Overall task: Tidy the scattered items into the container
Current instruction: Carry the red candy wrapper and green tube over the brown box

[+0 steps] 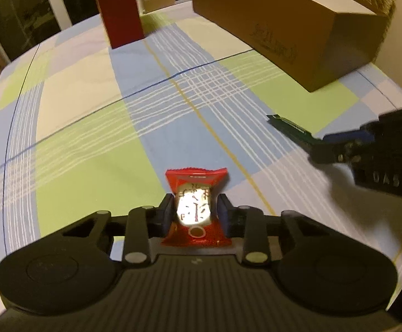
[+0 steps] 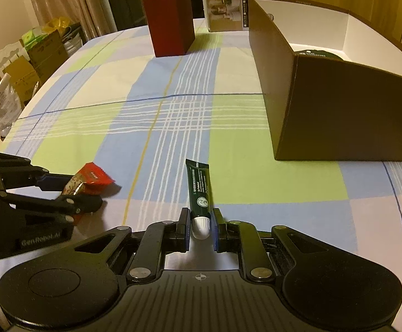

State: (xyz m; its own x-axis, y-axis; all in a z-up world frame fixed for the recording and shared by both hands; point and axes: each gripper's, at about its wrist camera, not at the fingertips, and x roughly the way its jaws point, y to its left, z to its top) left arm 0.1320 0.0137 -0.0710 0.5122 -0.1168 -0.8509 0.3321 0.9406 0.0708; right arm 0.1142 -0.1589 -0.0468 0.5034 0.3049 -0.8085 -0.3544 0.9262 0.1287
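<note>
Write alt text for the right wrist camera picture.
The right tongs grip a dark green tube at its white cap on a checked tablecloth. At left, the left tongs hold a red snack packet; a large brown box stands open at right.

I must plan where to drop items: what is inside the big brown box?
In the right wrist view, the big brown box is open, with white inner walls. One dark green, round-edged item shows just above its near rim. That wall hides the remaining floor.
</note>
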